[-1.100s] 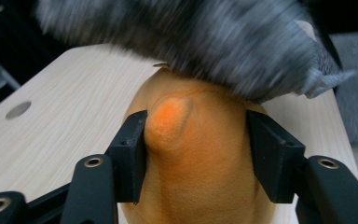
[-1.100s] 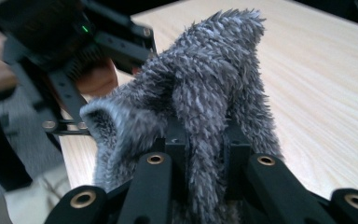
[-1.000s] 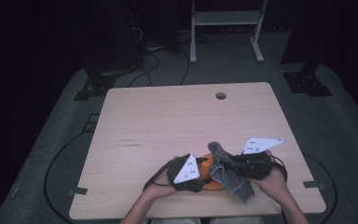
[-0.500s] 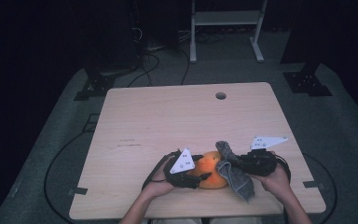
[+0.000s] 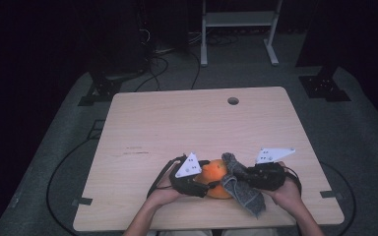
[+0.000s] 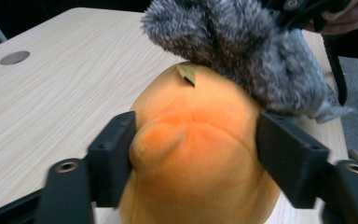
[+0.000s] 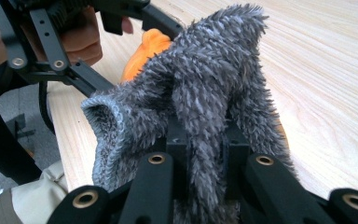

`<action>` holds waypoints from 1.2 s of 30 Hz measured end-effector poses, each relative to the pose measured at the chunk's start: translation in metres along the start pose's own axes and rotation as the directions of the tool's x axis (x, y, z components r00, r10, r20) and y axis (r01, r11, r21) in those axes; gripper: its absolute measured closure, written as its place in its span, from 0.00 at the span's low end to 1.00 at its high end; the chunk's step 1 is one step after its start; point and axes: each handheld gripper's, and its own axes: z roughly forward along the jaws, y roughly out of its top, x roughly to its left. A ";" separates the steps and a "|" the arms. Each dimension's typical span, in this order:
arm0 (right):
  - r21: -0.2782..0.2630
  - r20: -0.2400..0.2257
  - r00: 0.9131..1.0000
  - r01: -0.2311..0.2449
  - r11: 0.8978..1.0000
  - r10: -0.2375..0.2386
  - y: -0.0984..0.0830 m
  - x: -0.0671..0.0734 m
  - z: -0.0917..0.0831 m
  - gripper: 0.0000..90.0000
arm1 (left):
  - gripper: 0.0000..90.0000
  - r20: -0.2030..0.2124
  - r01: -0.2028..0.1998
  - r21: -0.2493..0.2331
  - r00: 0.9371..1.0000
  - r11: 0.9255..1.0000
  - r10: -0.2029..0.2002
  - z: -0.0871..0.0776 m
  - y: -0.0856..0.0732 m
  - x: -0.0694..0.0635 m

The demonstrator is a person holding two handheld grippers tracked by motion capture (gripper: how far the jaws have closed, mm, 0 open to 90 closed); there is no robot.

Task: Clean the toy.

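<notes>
An orange plush toy (image 5: 215, 173) sits near the table's front edge. My left gripper (image 5: 209, 181) holds it from the left. In the left gripper view the black jaws (image 6: 196, 154) flank the plush (image 6: 200, 107) and dent its sides; they have just been opening, with the toy still between them. A grey fuzzy cloth (image 5: 246, 194) drapes over the toy's right side. My right gripper (image 5: 242, 180) is shut on it. In the right gripper view the cloth (image 7: 205, 74) rises from between the closed jaws (image 7: 205, 135), with the plush (image 7: 144, 46) behind.
The light wooden table (image 5: 177, 123) has a round cable hole (image 5: 233, 101) near its far edge. A white metal stand (image 5: 236, 29) and dark cables (image 5: 162, 54) are on the floor beyond it. Both hands rest at the table's front edge.
The grey cloth and my right gripper have shifted a little to the right, so more of the orange plush shows. My left gripper has stayed in place.
</notes>
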 end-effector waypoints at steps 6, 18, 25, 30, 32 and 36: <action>0.008 0.055 0.996 -0.070 0.998 0.069 -0.015 -0.024 -0.005 0.86 | 0.39 0.001 0.019 0.001 1.000 1.000 -0.019 -0.003 -0.007 0.006; -0.081 -0.025 0.989 -0.149 0.985 0.148 -0.017 -0.025 0.002 0.86 | 0.39 0.045 0.031 0.042 0.998 0.999 -0.032 -0.012 -0.017 0.014; -0.034 0.048 0.982 -0.180 0.983 0.182 -0.031 -0.038 -0.001 0.86 | 0.38 0.051 0.035 0.045 0.998 0.998 -0.037 -0.013 -0.019 0.014; -0.086 0.040 0.986 -0.160 0.983 0.163 -0.023 -0.032 -0.003 0.86 | 0.37 0.059 0.032 0.053 0.998 0.998 -0.035 -0.012 -0.018 0.015; -0.063 0.045 0.987 -0.152 0.986 0.155 -0.023 -0.032 0.001 0.86 | 0.37 0.065 0.033 0.055 0.997 0.998 -0.036 -0.014 -0.019 0.016; -0.014 0.075 0.981 -0.180 0.984 0.181 -0.031 -0.039 0.005 0.86 | 0.37 0.071 0.034 0.060 0.997 0.998 -0.038 -0.016 -0.020 0.017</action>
